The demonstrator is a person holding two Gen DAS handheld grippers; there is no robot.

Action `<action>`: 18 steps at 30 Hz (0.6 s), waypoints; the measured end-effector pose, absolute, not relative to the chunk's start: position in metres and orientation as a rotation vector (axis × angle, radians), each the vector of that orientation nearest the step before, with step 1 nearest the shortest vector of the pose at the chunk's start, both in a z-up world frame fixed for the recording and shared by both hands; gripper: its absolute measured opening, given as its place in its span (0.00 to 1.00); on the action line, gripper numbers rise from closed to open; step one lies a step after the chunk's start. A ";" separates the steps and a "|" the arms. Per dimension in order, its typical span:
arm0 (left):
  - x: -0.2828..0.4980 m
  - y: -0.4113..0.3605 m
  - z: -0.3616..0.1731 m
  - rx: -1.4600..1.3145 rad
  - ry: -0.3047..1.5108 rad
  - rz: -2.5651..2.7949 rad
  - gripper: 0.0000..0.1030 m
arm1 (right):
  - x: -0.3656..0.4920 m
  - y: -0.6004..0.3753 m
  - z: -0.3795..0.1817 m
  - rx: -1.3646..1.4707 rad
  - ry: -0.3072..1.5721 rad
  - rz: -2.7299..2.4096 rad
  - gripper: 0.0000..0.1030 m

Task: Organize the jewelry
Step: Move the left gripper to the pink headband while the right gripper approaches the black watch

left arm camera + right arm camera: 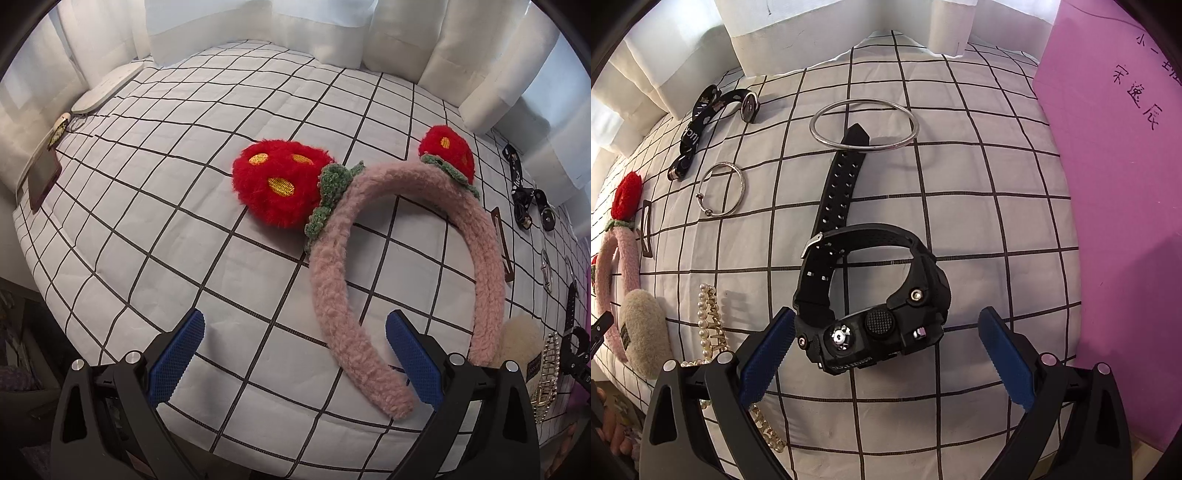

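A fuzzy pink headband (332,295) with two red strawberry ears (275,184) lies on the checked cloth. One of its ends rests between the blue pads of my left gripper (293,350), which is open. In the right wrist view a bulky black watch (875,317) lies on its side between the fingers of my open right gripper (886,345), its strap (842,177) stretching away. The strap tip lies across a large silver bangle (864,125). A smaller silver bracelet (722,190) and a black choker (701,118) lie at the far left.
A pearl hair clip (709,321) and a cream fluffy clip (646,336) lie left of the right gripper. A purple sheet (1126,184) with handwriting covers the right side. White curtains (258,22) hang behind the table. A brown rectangular clip (502,243) lies beside the headband.
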State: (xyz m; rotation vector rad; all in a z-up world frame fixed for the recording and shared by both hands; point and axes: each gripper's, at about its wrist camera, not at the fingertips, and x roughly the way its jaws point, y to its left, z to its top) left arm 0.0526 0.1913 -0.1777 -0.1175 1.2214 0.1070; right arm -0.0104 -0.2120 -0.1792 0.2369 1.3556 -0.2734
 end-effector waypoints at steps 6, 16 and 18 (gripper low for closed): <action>0.067 0.185 -0.189 -0.088 1.219 0.108 0.95 | -0.004 -0.211 -0.186 0.211 1.340 -0.291 0.91; 0.063 0.180 -0.192 -0.079 1.128 0.117 0.95 | 0.003 -0.202 -0.192 0.205 1.253 -0.301 0.92; 0.060 0.179 -0.192 -0.085 1.100 0.127 0.95 | -0.002 -0.198 -0.193 0.206 1.231 -0.314 0.92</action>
